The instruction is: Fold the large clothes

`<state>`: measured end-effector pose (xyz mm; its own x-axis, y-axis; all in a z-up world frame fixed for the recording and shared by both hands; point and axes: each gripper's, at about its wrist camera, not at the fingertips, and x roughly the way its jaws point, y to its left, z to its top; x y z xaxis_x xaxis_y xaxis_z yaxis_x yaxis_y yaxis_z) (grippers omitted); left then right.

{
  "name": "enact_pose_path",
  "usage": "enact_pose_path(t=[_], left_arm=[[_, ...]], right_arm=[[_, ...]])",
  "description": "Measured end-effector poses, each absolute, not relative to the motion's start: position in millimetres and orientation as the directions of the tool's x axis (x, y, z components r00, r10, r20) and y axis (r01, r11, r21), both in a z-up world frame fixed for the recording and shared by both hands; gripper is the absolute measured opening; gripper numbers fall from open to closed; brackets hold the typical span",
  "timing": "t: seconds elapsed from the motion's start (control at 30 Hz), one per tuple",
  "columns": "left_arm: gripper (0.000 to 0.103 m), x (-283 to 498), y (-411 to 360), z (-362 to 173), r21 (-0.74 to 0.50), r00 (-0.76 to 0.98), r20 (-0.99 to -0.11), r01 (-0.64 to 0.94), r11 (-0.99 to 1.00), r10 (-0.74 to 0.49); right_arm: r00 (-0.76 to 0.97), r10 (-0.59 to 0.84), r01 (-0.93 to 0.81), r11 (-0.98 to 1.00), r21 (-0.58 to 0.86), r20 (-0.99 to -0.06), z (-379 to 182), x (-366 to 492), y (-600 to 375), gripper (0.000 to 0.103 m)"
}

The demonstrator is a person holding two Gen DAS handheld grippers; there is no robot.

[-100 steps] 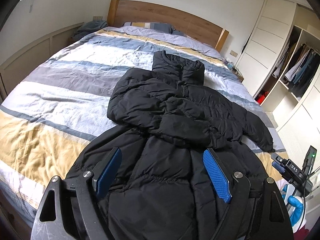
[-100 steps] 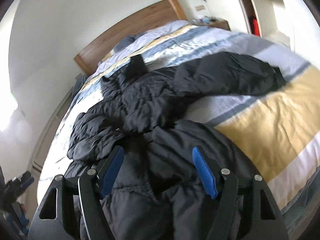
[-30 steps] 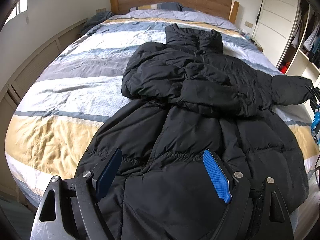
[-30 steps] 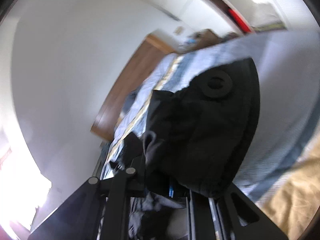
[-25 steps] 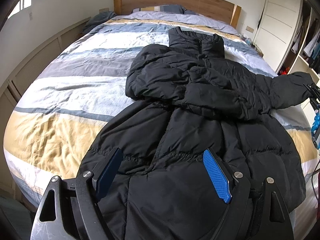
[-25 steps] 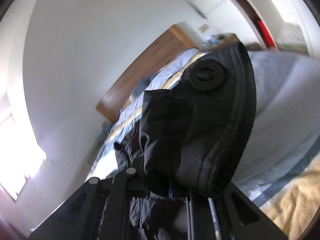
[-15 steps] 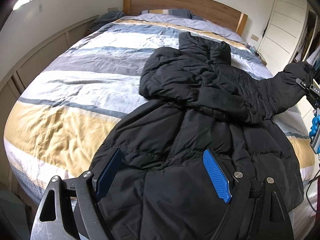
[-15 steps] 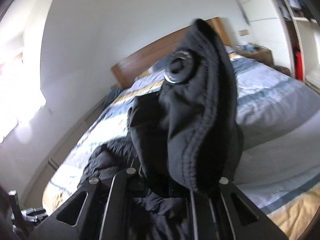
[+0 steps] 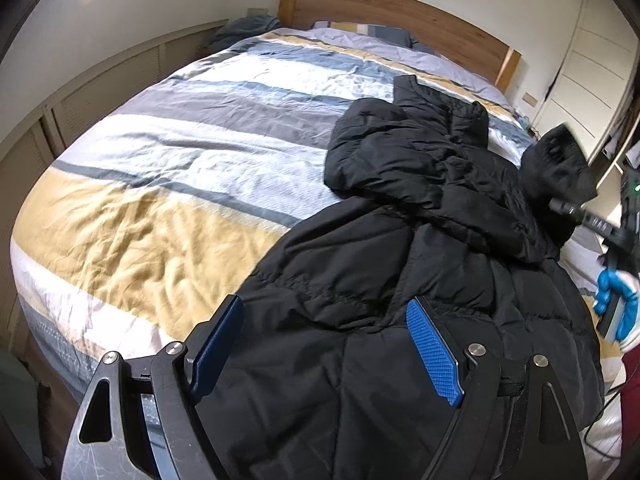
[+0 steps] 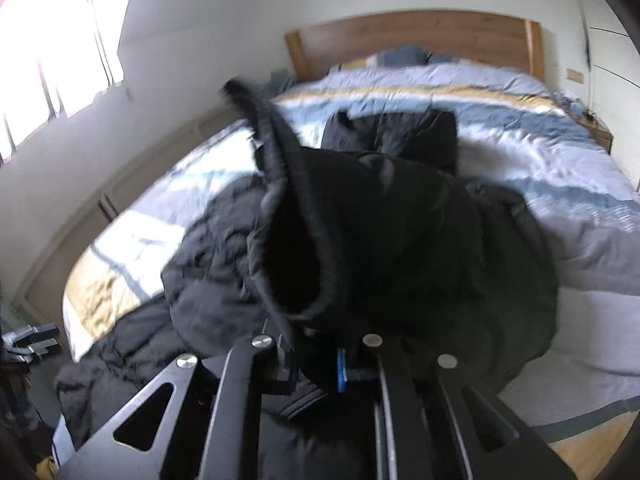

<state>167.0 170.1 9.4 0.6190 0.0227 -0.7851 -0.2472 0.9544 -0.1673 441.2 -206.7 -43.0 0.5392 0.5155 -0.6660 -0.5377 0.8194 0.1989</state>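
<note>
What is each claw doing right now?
Left claw: open, holding nothing, above the black coat.
Right claw: shut on the coat's sleeve cuff.

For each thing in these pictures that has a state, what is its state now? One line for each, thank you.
Black puffer jacket: spread on the bed, one sleeve folded across its chest.
Other sleeve: lifted, cuff clamped.
Right gripper: shut on the cuff.
Left gripper: open, holding nothing.
Wardrobe door: closed.
</note>
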Motion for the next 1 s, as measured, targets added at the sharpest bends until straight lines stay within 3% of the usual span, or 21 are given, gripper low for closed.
enact_pose_path(t=[0.27, 0.43, 0.5, 0.8, 1.0], left_arm=[[0.083, 159, 178, 15, -0.142, 0.628, -0.777, -0.26, 0.955, 0.055], [0.083, 158, 172, 27, -0.126, 0.638, -0.766, -0.256, 0.959, 0.07], [0.083, 158, 165, 35, -0.117, 0.646, -0.76, -0.243, 0.963, 0.071], [0.083, 187, 109, 64, -0.074, 0.646, -0.763, -0.124, 0.989, 0.024], [0.083, 240, 55, 84, -0.1, 0.642, -0.762, 0.013, 0.995, -0.085]], right_arm=[[0.495, 0.428, -0.55, 0.828, 0.109, -0.756, -78, 434, -171, 0.017], [0.457, 0.467, -0.581, 0.801, 0.143, -0.757, -73, 420, -158, 0.056], [0.462, 0.468, -0.604, 0.788, 0.119, -0.753, -67, 409, -151, 0.06], [0.441, 0.602, -0.689, 0.702, 0.179, -0.665, -31, 361, -161, 0.061], [0.567, 0.548, -0.564, 0.802, 0.194, -0.616, -7, 381, -225, 0.061]])
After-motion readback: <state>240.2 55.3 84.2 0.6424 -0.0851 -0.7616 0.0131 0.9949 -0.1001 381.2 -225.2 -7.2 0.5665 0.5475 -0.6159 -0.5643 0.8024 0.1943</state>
